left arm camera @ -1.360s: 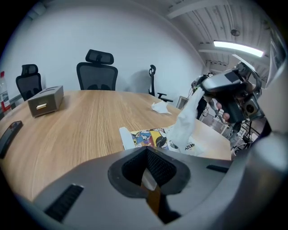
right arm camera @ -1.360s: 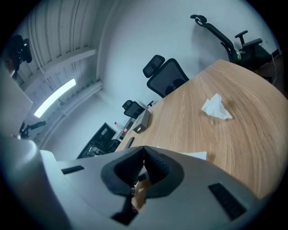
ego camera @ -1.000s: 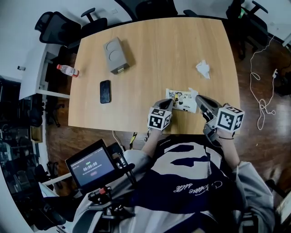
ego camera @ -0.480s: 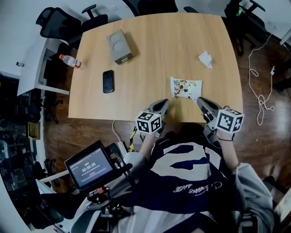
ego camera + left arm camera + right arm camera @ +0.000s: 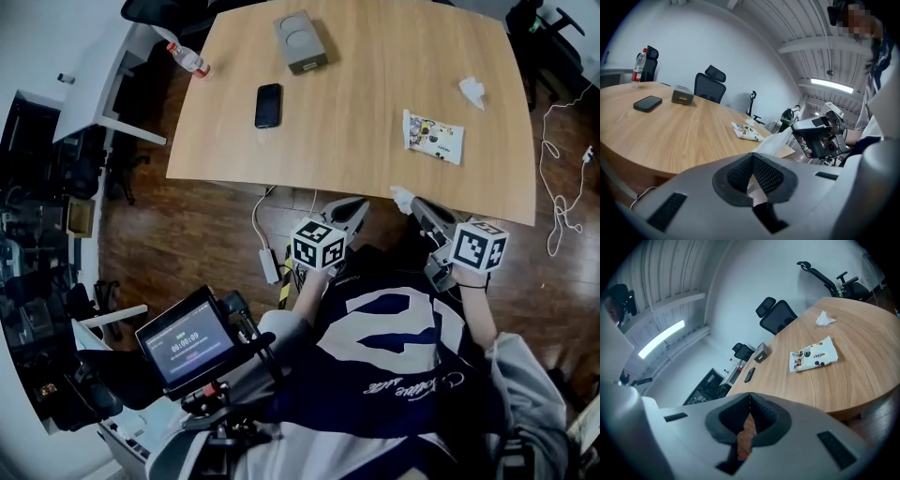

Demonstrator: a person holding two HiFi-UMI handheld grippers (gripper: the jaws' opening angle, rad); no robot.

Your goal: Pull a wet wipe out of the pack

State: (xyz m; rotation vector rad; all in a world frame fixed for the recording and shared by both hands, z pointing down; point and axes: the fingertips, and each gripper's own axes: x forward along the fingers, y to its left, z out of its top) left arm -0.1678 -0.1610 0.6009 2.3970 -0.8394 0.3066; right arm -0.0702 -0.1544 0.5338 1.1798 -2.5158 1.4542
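Observation:
The wet wipe pack lies flat on the wooden table, right of centre; it also shows in the right gripper view and the left gripper view. Both grippers hang off the table's near edge, close to the person's body. My right gripper is shut on a white wet wipe, which shows at its tip as a wet wipe in the left gripper view. In its own view the right gripper has its jaws together and the wipe is hidden. My left gripper is shut with nothing in it.
A crumpled wipe sits beyond the pack. A black phone, a grey box and a bottle lie further left. A timer screen stands at my lower left. White cable trails on the floor to the right.
Both grippers have drawn back from the pack, off the table edge toward the body. The left let go of the pack; the right came away holding a white wipe.

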